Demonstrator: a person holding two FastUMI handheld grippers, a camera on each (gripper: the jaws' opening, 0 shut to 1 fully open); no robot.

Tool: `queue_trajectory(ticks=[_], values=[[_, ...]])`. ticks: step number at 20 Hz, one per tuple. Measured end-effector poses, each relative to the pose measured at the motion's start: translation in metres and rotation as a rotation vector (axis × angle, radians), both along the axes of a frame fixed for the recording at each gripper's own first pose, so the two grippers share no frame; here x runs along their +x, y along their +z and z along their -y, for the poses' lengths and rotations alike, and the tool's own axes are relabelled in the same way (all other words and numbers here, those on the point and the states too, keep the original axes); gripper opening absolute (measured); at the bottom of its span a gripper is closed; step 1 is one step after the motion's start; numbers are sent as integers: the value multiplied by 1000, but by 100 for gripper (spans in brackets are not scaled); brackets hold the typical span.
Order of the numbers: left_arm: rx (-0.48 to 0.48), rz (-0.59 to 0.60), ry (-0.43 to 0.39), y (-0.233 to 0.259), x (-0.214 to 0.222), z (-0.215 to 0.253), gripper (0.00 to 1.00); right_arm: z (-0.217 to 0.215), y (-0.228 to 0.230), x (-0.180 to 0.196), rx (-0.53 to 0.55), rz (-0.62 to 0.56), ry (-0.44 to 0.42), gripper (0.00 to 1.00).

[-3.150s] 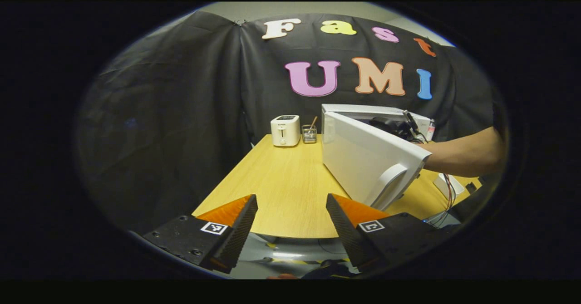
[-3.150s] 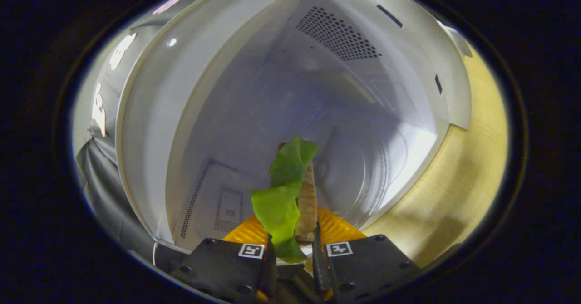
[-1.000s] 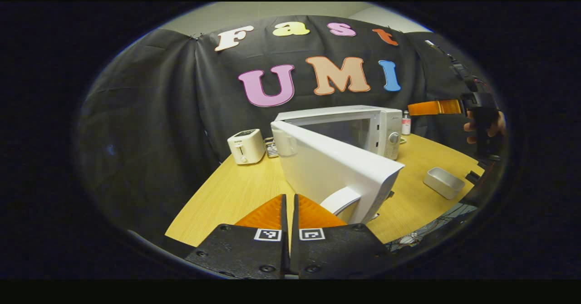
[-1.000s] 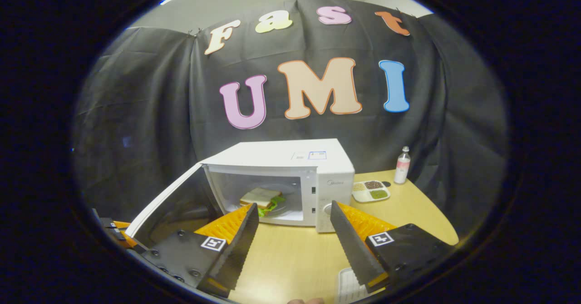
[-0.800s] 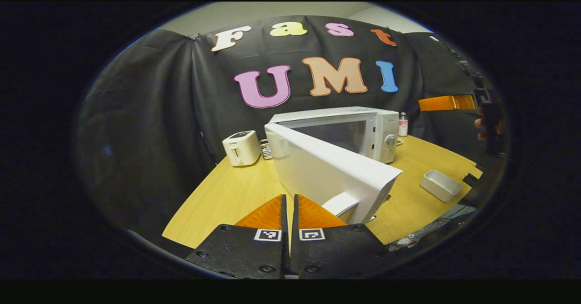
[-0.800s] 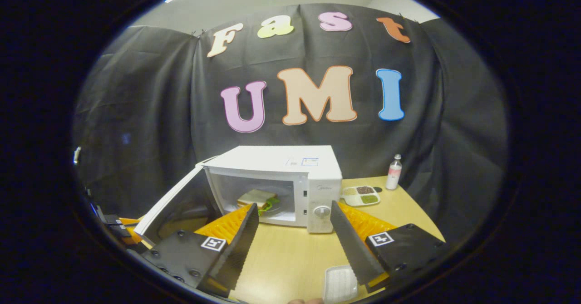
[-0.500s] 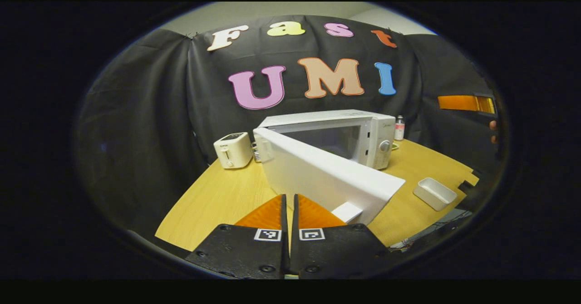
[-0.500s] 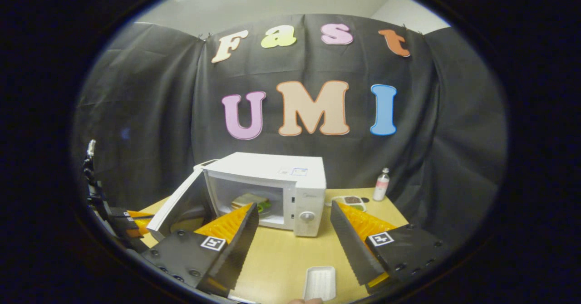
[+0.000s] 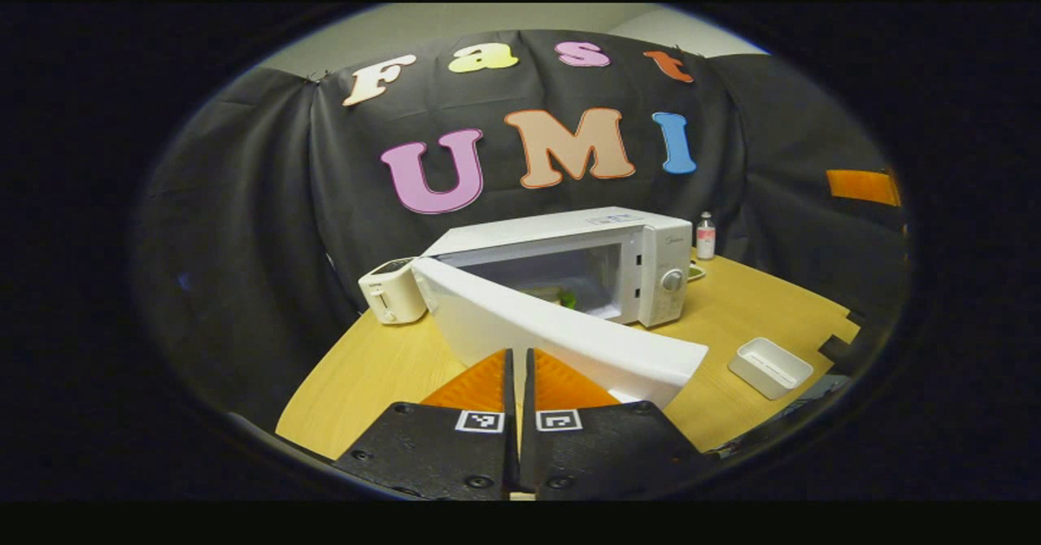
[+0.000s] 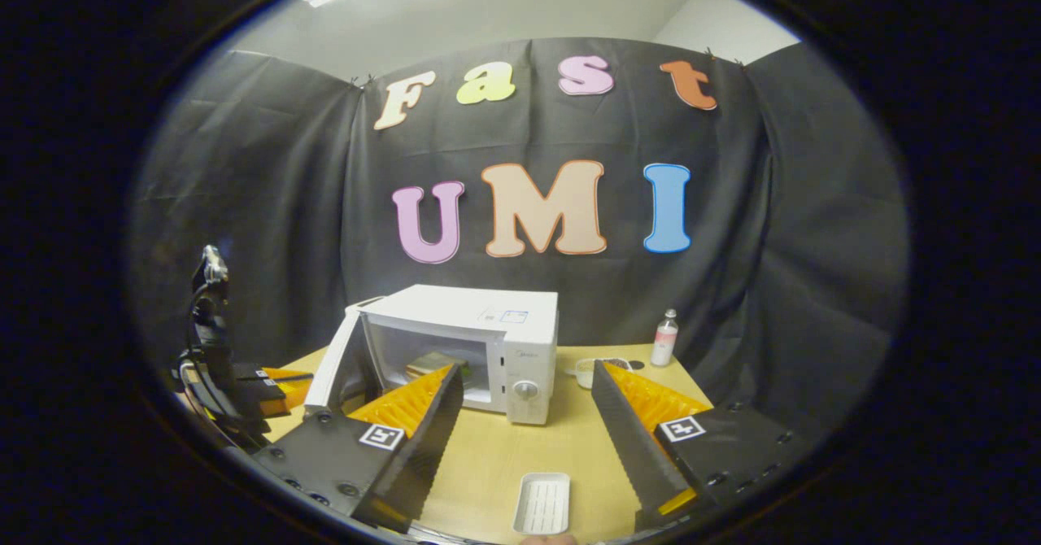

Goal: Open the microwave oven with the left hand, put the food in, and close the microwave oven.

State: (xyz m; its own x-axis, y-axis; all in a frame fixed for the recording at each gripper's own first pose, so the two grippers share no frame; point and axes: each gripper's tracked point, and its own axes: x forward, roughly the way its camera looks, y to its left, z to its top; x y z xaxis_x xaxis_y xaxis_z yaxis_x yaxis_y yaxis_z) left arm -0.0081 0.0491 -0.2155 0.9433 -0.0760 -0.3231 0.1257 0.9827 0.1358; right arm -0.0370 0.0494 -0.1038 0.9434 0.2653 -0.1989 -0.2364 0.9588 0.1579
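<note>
1. In the left gripper view a white toaster (image 9: 392, 289) stands at the far left of the wooden table (image 9: 382, 366), just beside the hinge end of the microwave door (image 9: 561, 342); the door is swung partly out from the white microwave oven (image 9: 651, 264), its free edge near the camera.
2. The left gripper (image 9: 517, 366) sits low in the middle, its fingers pressed together with nothing between them, right in front of the door's outer face; whether they touch the door cannot be told.
3. Inside the open cavity a bit of the sandwich (image 9: 561, 294) with green lettuce shows; right of the oven stands a small bottle (image 9: 705, 236), and nearer, a white tray (image 9: 769, 366) lies on the table.
4. In the right gripper view the left gripper (image 10: 268, 386) shows at the far left, close to the door (image 10: 335, 370); the oven (image 10: 488, 342) stands mid-table with the sandwich (image 10: 431, 364) inside.
5. The right gripper (image 10: 527, 415) is spread wide and holds nothing, well back from the oven; the white tray (image 10: 542, 503) lies between its fingers, nearer the camera; a dish (image 10: 587, 370) and the bottle (image 10: 664, 338) stand to the right.
</note>
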Motion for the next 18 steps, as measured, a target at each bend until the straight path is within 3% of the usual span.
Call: queue_trajectory(ticks=[11, 12, 18], values=[[35, 15, -68, 4, 34, 62, 0, 58, 3, -11, 1, 21, -49, 87], [36, 16, -68, 4, 39, 63, 0, 61, 2, -13, 4, 19, -49, 97], [36, 0, -61, -2, 58, 73, 1, 73, -2, -17, 17, 11, -56, 97]])
